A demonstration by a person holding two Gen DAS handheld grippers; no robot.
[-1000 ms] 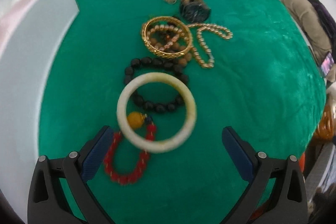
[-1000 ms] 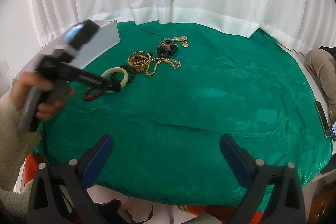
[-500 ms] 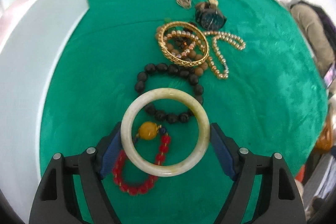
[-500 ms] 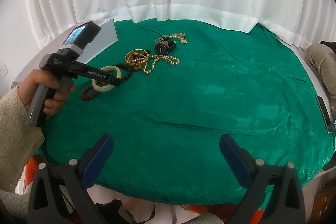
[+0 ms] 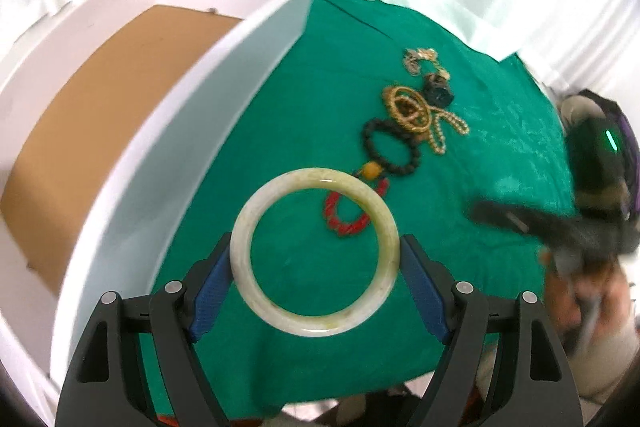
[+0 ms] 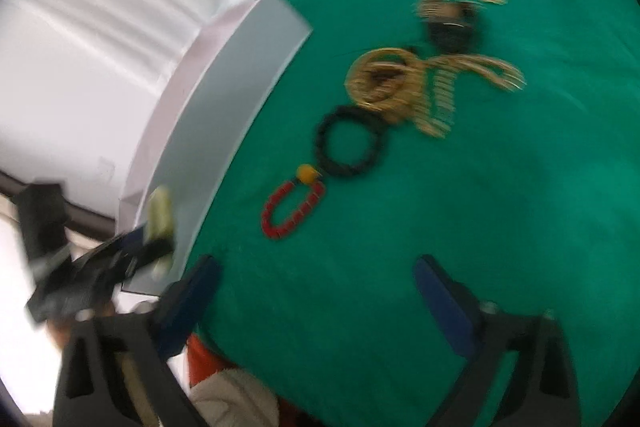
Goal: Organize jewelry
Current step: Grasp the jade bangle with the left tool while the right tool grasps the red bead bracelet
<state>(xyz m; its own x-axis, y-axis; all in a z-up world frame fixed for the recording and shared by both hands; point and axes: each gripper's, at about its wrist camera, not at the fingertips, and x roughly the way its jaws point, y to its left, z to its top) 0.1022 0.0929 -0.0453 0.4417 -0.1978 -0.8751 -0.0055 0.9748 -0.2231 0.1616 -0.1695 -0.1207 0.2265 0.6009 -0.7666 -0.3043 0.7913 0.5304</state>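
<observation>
Left wrist view: the left gripper (image 5: 316, 281) is clamped on a pale jade bangle (image 5: 315, 263), one blue pad against each outer side of the ring. The bangle hangs clear of the green cloth (image 5: 280, 131), just beside the near wall of the white box (image 5: 192, 131), whose brown floor shows to the left of that wall. Beyond the bangle, away from the box, lie a red bead bracelet (image 5: 349, 211) with an amber bead, then a black bead bracelet (image 5: 391, 147), then a gold bangle (image 5: 408, 107) tangled with a gold bead chain (image 5: 444, 131), then a dark watch (image 5: 439, 91) and a small gold piece (image 5: 420, 57) farthest off. Well to the right of the bangle the right gripper appears as a dark blur, its state unreadable from this side.

Right wrist view: heavy motion blur. The right gripper (image 6: 316, 301) has its jaws apart with only cloth (image 6: 460, 207) between them; they have just been closing a little. The red bead bracelet (image 6: 292, 211) lies just ahead of its fingers, with the black bead bracelet (image 6: 348, 143), gold bangle (image 6: 384, 83) and chain (image 6: 472, 79) in a row beyond. The left gripper (image 6: 156, 247) shows at the lower left, against the grey wall of the box (image 6: 224, 107), carrying the jade bangle (image 6: 160, 215) edge-on.
</observation>
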